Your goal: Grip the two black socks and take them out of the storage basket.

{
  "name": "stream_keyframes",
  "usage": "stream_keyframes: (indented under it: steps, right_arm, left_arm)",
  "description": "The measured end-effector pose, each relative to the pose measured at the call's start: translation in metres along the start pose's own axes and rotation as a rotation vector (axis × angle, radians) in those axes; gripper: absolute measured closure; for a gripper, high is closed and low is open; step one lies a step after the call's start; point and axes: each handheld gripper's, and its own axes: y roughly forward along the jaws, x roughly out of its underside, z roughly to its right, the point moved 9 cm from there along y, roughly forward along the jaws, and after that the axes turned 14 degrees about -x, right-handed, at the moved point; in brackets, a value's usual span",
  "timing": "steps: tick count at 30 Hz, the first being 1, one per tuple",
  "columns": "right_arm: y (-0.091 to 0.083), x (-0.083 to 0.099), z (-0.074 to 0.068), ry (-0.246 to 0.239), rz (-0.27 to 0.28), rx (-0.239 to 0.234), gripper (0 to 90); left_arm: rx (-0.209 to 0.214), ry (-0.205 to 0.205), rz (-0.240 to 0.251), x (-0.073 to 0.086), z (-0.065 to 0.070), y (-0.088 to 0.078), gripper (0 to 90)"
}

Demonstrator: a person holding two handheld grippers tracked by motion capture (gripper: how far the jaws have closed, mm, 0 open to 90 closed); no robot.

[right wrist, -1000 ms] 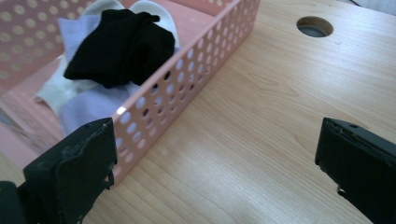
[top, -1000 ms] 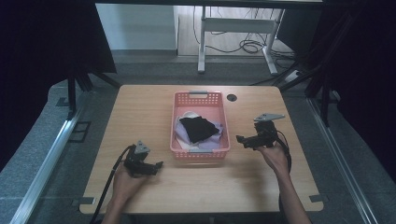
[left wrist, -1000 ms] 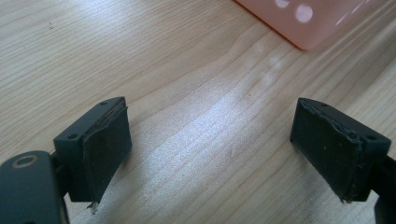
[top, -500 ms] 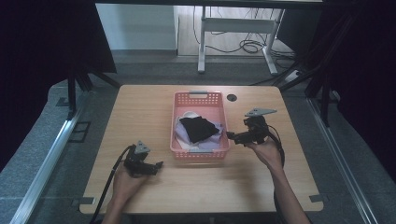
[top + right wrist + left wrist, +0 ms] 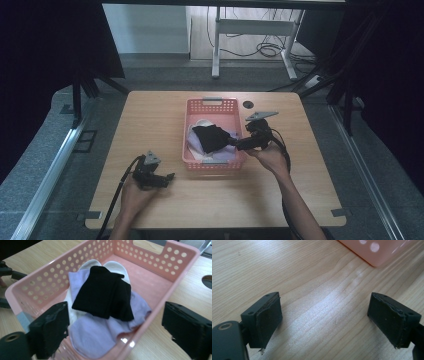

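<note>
Reaching over pink perforated plastic basket (image 5: 212, 104) rim — right gripper (image 5: 115, 322), jaws apart, faces black folded sock (image 5: 103, 293) dead ahead atop lilac and white socks. Left gripper (image 5: 324, 315), jaws apart, idles farther off on wooden table (image 5: 150, 115).

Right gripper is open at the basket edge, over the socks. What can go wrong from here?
The open right gripper sits at the basket rim, so a jaw may hit the rim and push the light basket. The black sock lies on the purple sock, so a deep grab may take both. The left gripper does not hold the basket.
</note>
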Motion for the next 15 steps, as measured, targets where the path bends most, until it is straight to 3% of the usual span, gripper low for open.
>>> stream_keyframes:
  steps: [9,15]
  right_arm:
    - [0.027,-0.016,-0.01,-0.022,-0.027,-0.04,30.0]
    - [0.046,-0.022,-0.01,-0.011,-0.037,-0.051,38.7]
  left_arm:
    - [0.001,0.0,-0.003,0.0,0.0,0.0,12.0]
    - [0.001,0.0,-0.002,0.0,0.0,0.0,12.0]
